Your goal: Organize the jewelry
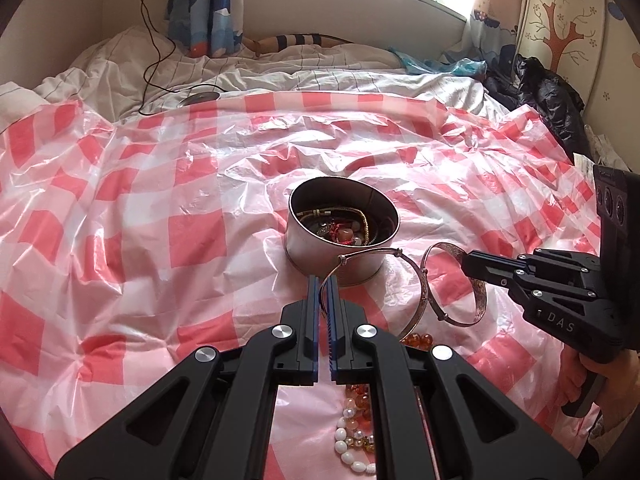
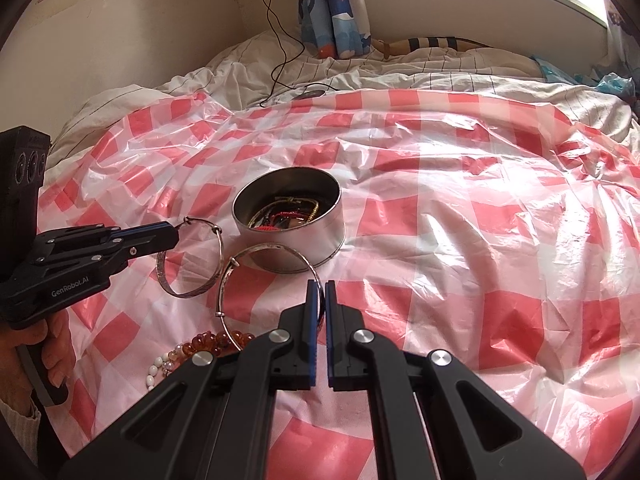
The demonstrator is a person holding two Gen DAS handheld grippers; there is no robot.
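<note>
My left gripper is shut on the wire part of a silver bangle, held just above the sheet in front of the tin. My right gripper is shut on a second silver bangle. The two bangles overlap; whether they are linked I cannot tell. In the right wrist view the left gripper holds its bangle at the left. In the left wrist view the right gripper grips its bangle at the right. A round metal tin holds several bracelets and beads.
Amber beads and white beads lie on the red-and-white checked plastic sheet that covers the bed. A black cable crosses the duvet at the back. Dark clothing is piled at the right.
</note>
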